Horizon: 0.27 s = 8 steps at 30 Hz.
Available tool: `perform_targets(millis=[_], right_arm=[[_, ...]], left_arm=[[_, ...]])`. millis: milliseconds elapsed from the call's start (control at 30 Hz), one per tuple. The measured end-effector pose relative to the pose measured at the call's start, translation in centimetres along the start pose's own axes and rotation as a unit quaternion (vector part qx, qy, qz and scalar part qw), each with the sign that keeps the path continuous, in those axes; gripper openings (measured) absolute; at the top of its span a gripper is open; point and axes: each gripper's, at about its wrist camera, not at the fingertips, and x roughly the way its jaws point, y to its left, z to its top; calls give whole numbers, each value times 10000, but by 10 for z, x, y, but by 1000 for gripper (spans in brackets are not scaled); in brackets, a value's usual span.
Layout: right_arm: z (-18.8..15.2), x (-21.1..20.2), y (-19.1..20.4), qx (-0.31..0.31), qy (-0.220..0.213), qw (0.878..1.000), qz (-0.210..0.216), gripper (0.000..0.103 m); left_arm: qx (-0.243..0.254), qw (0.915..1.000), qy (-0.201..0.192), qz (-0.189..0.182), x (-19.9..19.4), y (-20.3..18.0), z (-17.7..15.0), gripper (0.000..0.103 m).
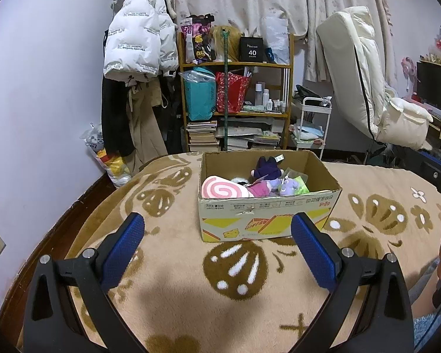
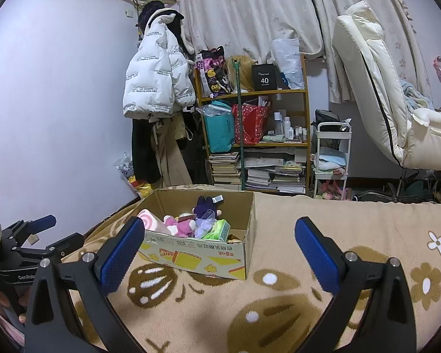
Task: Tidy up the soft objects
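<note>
Cardboard box (image 1: 264,214) walls hide the lower halves of plush toys (image 1: 261,182).

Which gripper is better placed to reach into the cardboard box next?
Left, probably. The left gripper faces the cardboard box squarely, open and empty. The right gripper, also open and empty, sees the box off to its left.

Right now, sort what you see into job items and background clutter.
Job items: cardboard box on the blanket; pink swirl cushion; purple plush toys; green tissue pack; left gripper and right gripper, both open.

Clutter: white puffer jacket; bookshelf; white trolley; recliner chair.
</note>
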Motion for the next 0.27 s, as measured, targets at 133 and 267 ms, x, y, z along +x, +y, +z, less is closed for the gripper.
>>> perform_targets(millis=[133,267], right_arm=[[0,0,-1,-4,12,10000,-10,103],[-1,-1,-2,6,-5,10000,-7,103]], left_arm=[[-11,10000,2,19,2,1,-1,99],[-1,10000,-9,8,3,2,-1,99]])
